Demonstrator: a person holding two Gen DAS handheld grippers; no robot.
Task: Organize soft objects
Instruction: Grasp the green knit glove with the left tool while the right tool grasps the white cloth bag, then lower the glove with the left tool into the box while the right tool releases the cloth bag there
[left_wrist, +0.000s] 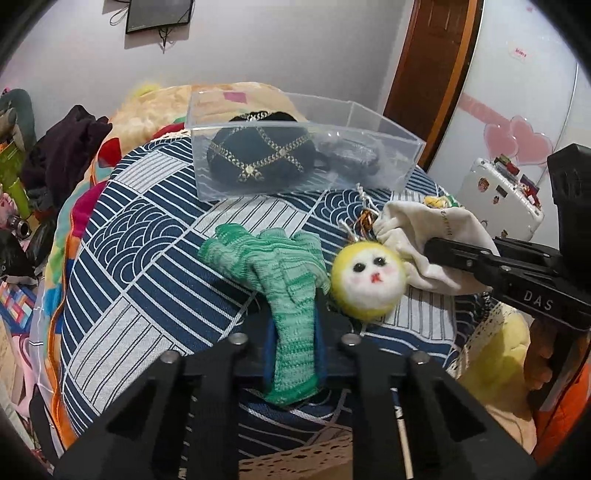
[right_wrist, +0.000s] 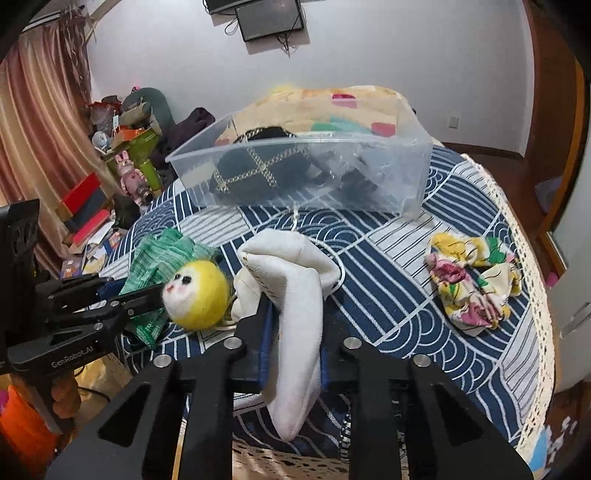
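Note:
My left gripper (left_wrist: 293, 317) is shut on a green knitted glove (left_wrist: 284, 273), which lies on the blue patterned cloth; the gripper also shows in the right wrist view (right_wrist: 147, 295). My right gripper (right_wrist: 295, 317) is shut on a white cloth pouch (right_wrist: 295, 295); that pouch (left_wrist: 424, 240) and gripper (left_wrist: 432, 251) show in the left wrist view too. A yellow felt ball with a face (left_wrist: 365, 280) lies between glove and pouch. A clear plastic box (left_wrist: 388, 158) behind holds a black cap with gold trim (left_wrist: 258, 151).
A floral yellow-pink cloth bundle (right_wrist: 472, 284) lies on the cloth at the right. A dark item (left_wrist: 351, 155) sits in the box's right half. A plush blanket (right_wrist: 325, 107) is behind the box. Clutter (right_wrist: 122, 166) stands at the left, a white case (left_wrist: 502, 192) at the right.

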